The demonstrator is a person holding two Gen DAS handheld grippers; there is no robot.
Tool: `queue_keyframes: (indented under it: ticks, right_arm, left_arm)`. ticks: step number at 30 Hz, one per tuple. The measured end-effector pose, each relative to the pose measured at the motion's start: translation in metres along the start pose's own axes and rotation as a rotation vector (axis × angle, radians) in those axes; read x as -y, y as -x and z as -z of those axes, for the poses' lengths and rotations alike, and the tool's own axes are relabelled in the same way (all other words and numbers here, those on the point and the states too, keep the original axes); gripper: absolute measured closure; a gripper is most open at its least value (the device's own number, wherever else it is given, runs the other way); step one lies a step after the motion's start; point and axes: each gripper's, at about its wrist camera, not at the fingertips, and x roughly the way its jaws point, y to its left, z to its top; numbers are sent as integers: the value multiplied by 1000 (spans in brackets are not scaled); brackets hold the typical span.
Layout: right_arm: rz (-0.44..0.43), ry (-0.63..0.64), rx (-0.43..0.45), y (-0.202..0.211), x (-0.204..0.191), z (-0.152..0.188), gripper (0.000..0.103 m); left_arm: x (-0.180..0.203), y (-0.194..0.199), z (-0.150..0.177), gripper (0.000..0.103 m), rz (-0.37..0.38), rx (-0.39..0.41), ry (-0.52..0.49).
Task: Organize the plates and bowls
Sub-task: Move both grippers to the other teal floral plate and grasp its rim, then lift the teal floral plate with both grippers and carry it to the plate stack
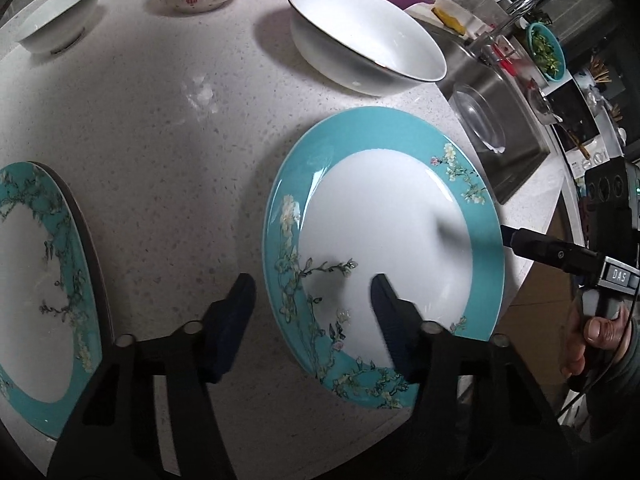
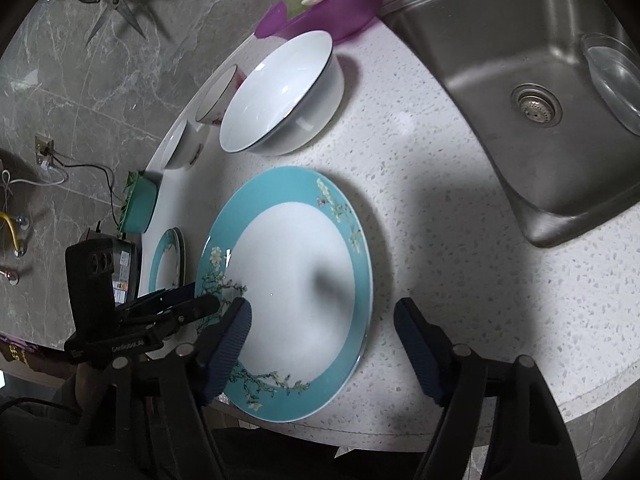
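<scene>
Step in hand: both grippers are closing in on the round turquoise-rimmed plate with a white centre and blossom-branch pattern, by my reading to lift it and stack it with its twin.
Left gripper: jaws partly open and empty; one finger hangs over the bare counter just outside the plate's edge, the other over the white centre, so the rim sits between them, not yet pinched.
Right gripper: jaws fairly wide and empty, straddling the opposite edge of the same plate, one finger over the white centre, the other above the speckled white stone counter.
Plate's look: glossy, shallow, lying flat near the counter's front edge; likely slippery at the rim.
Second plate: a matching turquoise floral plate lies off the left gripper's outer side, apart from the first.
Bowls: a large white bowl with a dark rim line stands beyond the plate, with two smaller bowls farther off.
Next move calls for: lowering both grippers until the rim seats between the pads, then closing evenly on both sides.
</scene>
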Motion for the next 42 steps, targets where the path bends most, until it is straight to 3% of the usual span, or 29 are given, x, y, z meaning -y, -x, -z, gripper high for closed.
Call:
queue_keyframes:
  ticks: [3, 8, 10, 18, 21, 27, 42]
  right_arm:
    - [-1, 4, -4, -3, 0, 0, 33]
    - [3, 15, -13, -6, -1, -1, 42]
    - [14, 18, -24, -9, -1, 0, 50]
    - [41, 17, -69, -20, -2, 0, 53]
    - [59, 9, -81, -25, 0, 0, 61]
    - [110, -31, -88, -26, 12, -3, 91]
    - [165, 14, -69, -20, -7, -8, 91]
  left_arm:
    - [-2, -7, 0, 63, 0, -20, 18]
    - [-7, -8, -1, 64, -7, -15, 42]
    - [-4, -12, -2, 75, 9, -24, 37]
    - [0, -11, -4, 80, 7, -32, 28]
    - [-3, -10, -2, 89, 0, -37, 27]
    - [-7, -6, -2, 89, 2, -38, 14]
    - [-7, 10, -1, 88, -15, -9, -12]
